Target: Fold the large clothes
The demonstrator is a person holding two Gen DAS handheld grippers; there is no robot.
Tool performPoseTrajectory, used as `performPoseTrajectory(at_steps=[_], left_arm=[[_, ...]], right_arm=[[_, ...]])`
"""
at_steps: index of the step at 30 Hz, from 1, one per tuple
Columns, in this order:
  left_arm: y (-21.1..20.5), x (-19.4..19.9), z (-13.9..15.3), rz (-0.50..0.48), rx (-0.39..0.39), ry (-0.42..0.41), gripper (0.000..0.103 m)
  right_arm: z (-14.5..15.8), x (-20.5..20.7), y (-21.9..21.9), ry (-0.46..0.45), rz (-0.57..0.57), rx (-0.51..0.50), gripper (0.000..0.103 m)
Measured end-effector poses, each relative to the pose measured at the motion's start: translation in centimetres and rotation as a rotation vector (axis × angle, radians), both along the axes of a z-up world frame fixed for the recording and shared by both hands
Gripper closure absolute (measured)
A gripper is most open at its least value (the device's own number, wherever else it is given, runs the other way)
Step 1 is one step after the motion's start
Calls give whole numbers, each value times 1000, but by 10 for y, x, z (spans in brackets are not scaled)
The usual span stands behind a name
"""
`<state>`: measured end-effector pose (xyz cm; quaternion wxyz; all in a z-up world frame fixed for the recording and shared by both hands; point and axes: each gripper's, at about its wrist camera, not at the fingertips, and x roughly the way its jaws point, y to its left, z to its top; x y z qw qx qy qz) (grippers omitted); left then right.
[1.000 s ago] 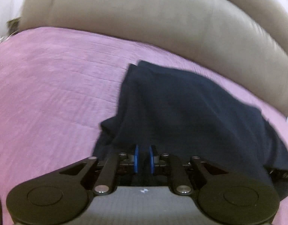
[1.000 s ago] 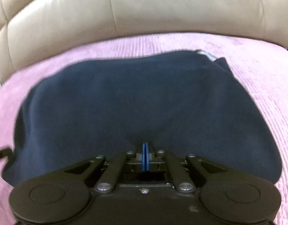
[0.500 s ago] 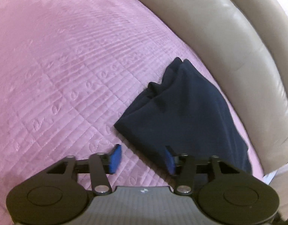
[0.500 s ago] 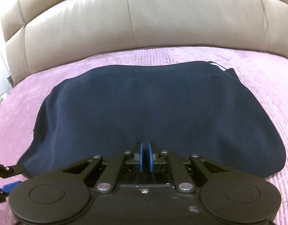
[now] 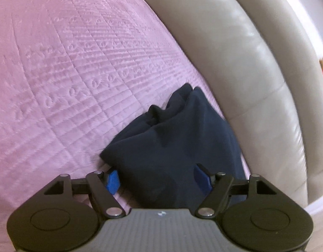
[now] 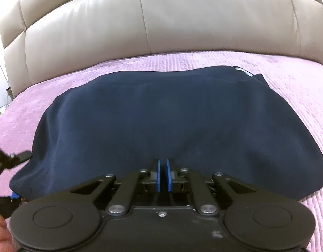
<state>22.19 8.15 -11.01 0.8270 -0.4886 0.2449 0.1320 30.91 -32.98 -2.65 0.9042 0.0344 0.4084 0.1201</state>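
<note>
Navy garment (image 6: 161, 126) lies folded in a wide bundle on pink bedspread (image 5: 67, 84) near headboard (image 6: 161, 31); likely a fold left. Left gripper (image 5: 158, 180) fingers spread wide at its corner, right gripper (image 6: 162, 175) fingers slightly parted, holding nothing

Soft, even indoor light fills both views, with pale sheen on the leather headboard (image 6: 161, 21) and no hard shadows on the pink bedspread (image 5: 67, 73). The dark garment (image 6: 151, 121) reads as nearly flat navy with little detail. Fisheye bending curves the edges, corners go black, and the left view's far right smears with blur.
</note>
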Motion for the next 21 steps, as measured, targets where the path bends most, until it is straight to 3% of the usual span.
performPoseTrajectory(at_steps=[3,6,8,9,10,13,16,21], left_arm=[[-3,7,-4,40,-14,-44,30],[-10,18,-3,46,34,-49,35],[-14,31,-2,4,73,-16,64],[-13,37,-4,-26,66,-4,91],[-13,40,-5,-36,63,5,96],[-14,36,7,-48,96,-43,97],[-19,35,30,-109,144,-134,97],[-51,46,75,-249,246,-291,97]], right_arm=[[3,0,2,-26,-2,-18,95],[23,-6,3,-95,-5,-15,95],[39,-12,7,-154,6,-17,95],[44,-13,9,-170,15,-12,95],[48,-15,11,-180,21,-5,95],[37,-11,18,-134,54,19,96],[-9,4,20,38,67,54,96],[-33,5,-16,72,-74,320,98]])
